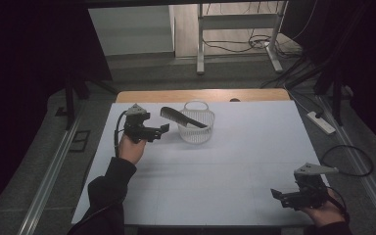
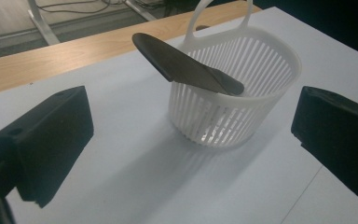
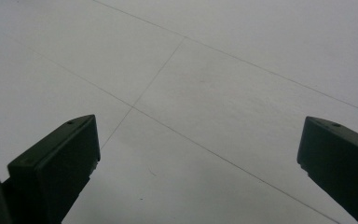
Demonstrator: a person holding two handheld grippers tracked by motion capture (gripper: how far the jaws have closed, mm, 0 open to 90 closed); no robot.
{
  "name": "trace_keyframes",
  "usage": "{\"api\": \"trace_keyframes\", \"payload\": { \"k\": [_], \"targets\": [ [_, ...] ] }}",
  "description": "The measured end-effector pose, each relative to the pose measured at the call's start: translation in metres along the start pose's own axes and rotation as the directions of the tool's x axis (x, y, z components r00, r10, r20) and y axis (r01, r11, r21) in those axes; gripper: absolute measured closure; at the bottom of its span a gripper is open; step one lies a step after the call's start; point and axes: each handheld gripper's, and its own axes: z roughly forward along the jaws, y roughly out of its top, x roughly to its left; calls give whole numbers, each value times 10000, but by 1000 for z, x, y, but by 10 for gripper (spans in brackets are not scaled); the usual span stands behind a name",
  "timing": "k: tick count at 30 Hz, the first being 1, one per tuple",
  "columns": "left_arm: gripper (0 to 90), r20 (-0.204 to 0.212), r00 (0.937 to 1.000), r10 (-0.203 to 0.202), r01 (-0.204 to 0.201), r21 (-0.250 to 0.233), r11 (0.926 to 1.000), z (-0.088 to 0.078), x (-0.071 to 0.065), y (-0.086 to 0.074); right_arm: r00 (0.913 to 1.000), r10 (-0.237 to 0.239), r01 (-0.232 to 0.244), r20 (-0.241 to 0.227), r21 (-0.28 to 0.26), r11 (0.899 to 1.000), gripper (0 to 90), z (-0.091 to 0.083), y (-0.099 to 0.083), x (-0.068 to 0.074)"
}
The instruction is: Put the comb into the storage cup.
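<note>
A white slatted basket (image 1: 196,131) (image 2: 261,93) with a loop handle stands at the back middle of the white table. A black comb (image 1: 181,117) (image 2: 186,67) rests in it, one end inside, the other sticking out over the rim toward the left. My left gripper (image 1: 162,129) (image 2: 191,154) hovers just left of the basket, open, with nothing between its jaws. At the table's front right corner my right gripper (image 1: 277,196) (image 3: 196,168) is held open above bare table surface.
The white table top (image 1: 225,161) has a wooden strip (image 1: 200,94) along its far edge. Beyond it are a desk frame (image 1: 237,29) and floor cables. A power strip (image 1: 323,122) lies on the floor at the right, metal rails run down both sides.
</note>
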Motion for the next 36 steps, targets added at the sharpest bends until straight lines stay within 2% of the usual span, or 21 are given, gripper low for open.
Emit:
{"api": "trace_keyframes", "payload": {
  "k": [10,22,28,36],
  "targets": [
    [0,-192,9998,23,-22,58,10000,-10,-4,-2,9999,-104,104,12,-70,9999,0,-1,-1,1],
    [0,-81,9995,-301,303,304,9991,-17,-5,-9,10000,-59,60,54,-137,9999,0,-2,-1,1],
    [0,-105,9998,-153,158,518,9985,-16,-7,-12,9999,-122,123,58,-104,9999,0,-2,-1,2],
    [0,-111,9998,-146,153,644,9978,-17,-9,-16,9998,-207,207,55,-79,9998,0,-2,-1,2]
  ]
}}
